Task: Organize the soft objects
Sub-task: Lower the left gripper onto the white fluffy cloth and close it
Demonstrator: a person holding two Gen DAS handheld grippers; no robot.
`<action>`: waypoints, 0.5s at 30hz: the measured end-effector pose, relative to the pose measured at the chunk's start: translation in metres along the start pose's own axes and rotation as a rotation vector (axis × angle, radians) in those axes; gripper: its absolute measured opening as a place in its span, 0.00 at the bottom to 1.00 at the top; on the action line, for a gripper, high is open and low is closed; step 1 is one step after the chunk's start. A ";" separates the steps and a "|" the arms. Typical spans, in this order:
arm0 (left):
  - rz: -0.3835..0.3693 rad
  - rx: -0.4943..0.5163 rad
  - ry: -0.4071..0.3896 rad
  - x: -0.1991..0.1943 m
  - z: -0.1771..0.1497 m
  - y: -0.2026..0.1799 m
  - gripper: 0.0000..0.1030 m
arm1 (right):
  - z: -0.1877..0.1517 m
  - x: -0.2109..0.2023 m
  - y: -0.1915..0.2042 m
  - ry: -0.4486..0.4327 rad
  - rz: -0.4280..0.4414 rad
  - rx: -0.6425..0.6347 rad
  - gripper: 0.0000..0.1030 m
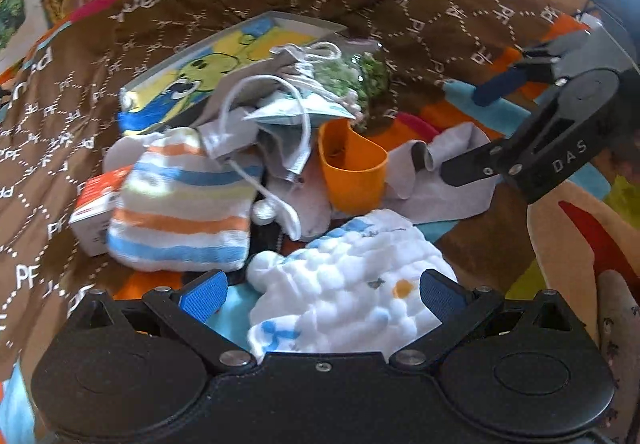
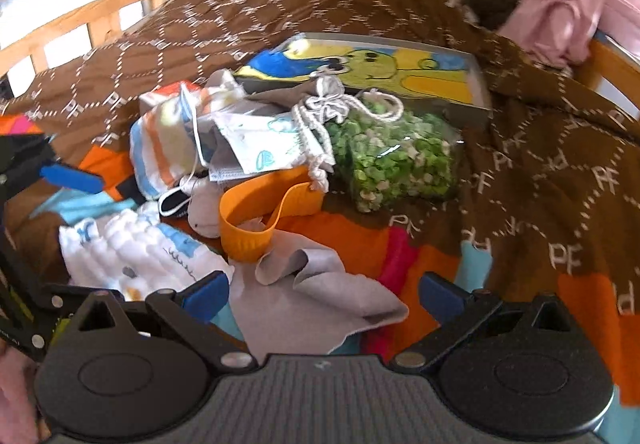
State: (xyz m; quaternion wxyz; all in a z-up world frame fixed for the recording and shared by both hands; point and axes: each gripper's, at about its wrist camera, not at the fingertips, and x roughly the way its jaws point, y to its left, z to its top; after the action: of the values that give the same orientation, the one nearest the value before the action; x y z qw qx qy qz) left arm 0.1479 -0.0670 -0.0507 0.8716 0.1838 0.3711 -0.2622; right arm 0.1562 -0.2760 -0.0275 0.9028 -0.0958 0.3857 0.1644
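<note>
Left gripper (image 1: 320, 294): fingers spread wide, nothing clamped. The white quilted cloth (image 1: 352, 296) lies directly between and under its blue pads (image 1: 204, 294). Right gripper (image 2: 322, 298): fingers likewise apart, empty, with the grey cloth (image 2: 320, 300) spread between them. Both cloths rest at the near edge of the bed (image 2: 560, 148), on the brown patterned blanket (image 1: 60, 104). Just beyond them lies the orange cup (image 1: 350, 168) on its side, touching the grey cloth. The striped sock (image 1: 180, 212) sits left of the cup, against a small white box (image 1: 94, 212). Behind, a drawstring bag of green pieces (image 2: 396, 160) rests before the picture tray (image 2: 400, 64). The wooden rail (image 2: 80, 16) bounds the far edge. Open blanket remains to the right of the pile.
</note>
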 end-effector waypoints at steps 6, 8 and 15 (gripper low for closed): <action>-0.052 0.018 -0.002 0.014 0.001 -0.006 0.99 | 0.003 0.020 -0.008 0.014 0.045 -0.041 1.00; -0.073 0.019 0.005 0.016 0.000 -0.007 0.99 | 0.004 0.025 -0.007 0.026 0.056 -0.058 1.00; -0.106 0.097 0.036 0.024 -0.004 -0.015 0.99 | 0.003 0.041 -0.002 0.079 0.077 -0.098 1.00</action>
State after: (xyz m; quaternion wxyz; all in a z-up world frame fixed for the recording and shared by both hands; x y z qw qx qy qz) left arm 0.1508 -0.0841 -0.0731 0.8399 0.2104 0.3828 -0.3223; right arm 0.1851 -0.2679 -0.0550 0.8742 -0.1311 0.4159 0.2137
